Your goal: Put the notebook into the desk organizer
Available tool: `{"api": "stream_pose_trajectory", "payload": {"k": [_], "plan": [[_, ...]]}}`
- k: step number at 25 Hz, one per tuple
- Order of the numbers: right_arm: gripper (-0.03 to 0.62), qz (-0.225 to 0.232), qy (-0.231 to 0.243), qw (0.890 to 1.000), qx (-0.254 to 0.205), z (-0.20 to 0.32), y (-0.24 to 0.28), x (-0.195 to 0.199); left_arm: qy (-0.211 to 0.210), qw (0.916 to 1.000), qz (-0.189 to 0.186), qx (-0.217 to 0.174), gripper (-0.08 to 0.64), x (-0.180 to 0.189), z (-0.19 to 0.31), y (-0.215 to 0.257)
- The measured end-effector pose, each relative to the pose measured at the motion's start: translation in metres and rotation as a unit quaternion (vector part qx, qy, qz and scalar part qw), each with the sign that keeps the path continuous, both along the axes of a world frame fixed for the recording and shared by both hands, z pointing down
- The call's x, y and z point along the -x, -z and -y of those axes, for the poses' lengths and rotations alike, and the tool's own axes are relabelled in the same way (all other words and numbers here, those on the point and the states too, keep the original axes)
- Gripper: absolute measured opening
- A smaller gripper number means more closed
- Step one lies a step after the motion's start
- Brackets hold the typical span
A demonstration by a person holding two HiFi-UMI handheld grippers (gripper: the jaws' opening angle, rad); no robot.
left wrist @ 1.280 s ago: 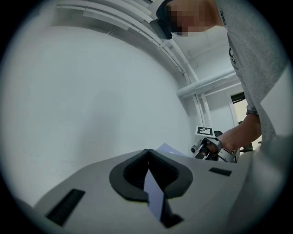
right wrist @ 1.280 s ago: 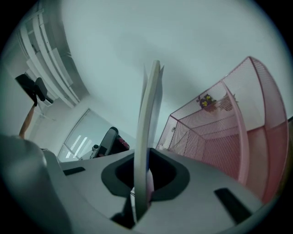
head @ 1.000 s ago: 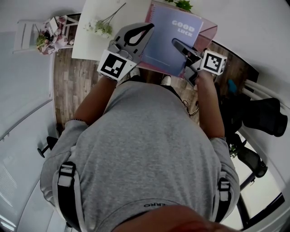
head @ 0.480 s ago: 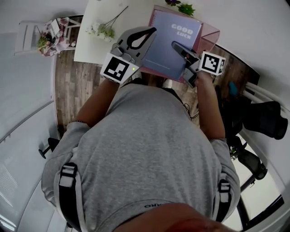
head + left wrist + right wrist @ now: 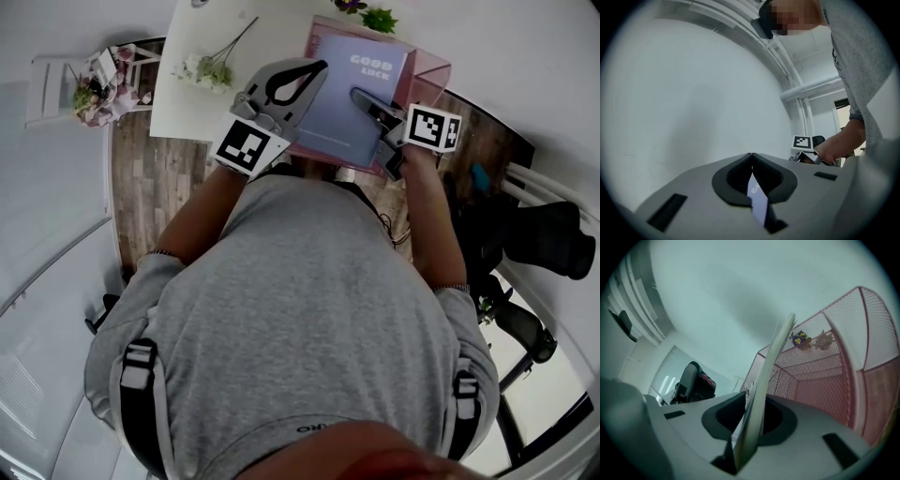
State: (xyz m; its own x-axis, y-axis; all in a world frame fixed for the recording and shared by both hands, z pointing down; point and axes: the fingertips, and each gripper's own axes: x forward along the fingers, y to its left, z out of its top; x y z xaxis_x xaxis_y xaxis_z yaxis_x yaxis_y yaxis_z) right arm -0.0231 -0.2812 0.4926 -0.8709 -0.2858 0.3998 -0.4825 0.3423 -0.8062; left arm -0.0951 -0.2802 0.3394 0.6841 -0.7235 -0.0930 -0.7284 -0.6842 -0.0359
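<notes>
The lavender notebook (image 5: 349,105) with "GOOD LUCK" on its cover stands slanted, its far end inside the pink mesh desk organizer (image 5: 433,67). My left gripper (image 5: 323,66) holds the notebook's left edge; in the left gripper view the jaws (image 5: 751,155) meet at the tips with a sliver of notebook (image 5: 757,202) pinched between them. My right gripper (image 5: 356,93) is on the right edge. Its jaws have just been opening a little, and the notebook's edge (image 5: 765,380) still sits between them against the pads. The organizer's mesh wall (image 5: 825,366) rises just beyond.
The organizer stands on a white table (image 5: 187,108) beside a sprig of white flowers (image 5: 211,64) and a small green plant (image 5: 380,17). A white stand with flowers (image 5: 89,84) is at the far left, and a black chair (image 5: 544,234) on the right.
The notebook and the right gripper have sunk slightly toward the organizer. The left gripper has hardly moved.
</notes>
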Motion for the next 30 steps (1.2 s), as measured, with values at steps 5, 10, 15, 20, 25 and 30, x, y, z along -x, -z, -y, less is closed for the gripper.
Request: {"api": "stream_pose_trajectory", "payload": {"k": [5,10,15,20,25,30], "plan": [[0.083,-0.026,0.005,1.000,-0.016,0.003,-0.004,0.004,-0.011,0.9999,-0.003,0.004,0.021,0.000,0.004,-0.002],[0.130,-0.064,0.010,0.997,-0.032,0.005,-0.013,0.005,-0.022,0.9997,-0.004,0.006,0.021,-0.002,0.005,-0.004],[0.167,-0.103,0.007,0.993,-0.048,0.005,-0.018,0.006,-0.034,0.9994,-0.006,0.007,0.021,-0.001,0.005,-0.006],[0.190,-0.166,0.007,0.983,-0.079,0.010,-0.021,0.007,-0.047,0.9988,-0.007,0.010,0.020,0.001,0.005,-0.008],[0.198,-0.192,-0.006,0.978,-0.083,0.014,-0.023,0.006,-0.059,0.9981,-0.012,0.009,0.021,0.001,0.006,-0.007],[0.181,-0.195,-0.025,0.978,-0.070,0.013,-0.031,0.001,-0.072,0.9973,-0.010,0.011,0.020,0.000,0.003,-0.010]]}}
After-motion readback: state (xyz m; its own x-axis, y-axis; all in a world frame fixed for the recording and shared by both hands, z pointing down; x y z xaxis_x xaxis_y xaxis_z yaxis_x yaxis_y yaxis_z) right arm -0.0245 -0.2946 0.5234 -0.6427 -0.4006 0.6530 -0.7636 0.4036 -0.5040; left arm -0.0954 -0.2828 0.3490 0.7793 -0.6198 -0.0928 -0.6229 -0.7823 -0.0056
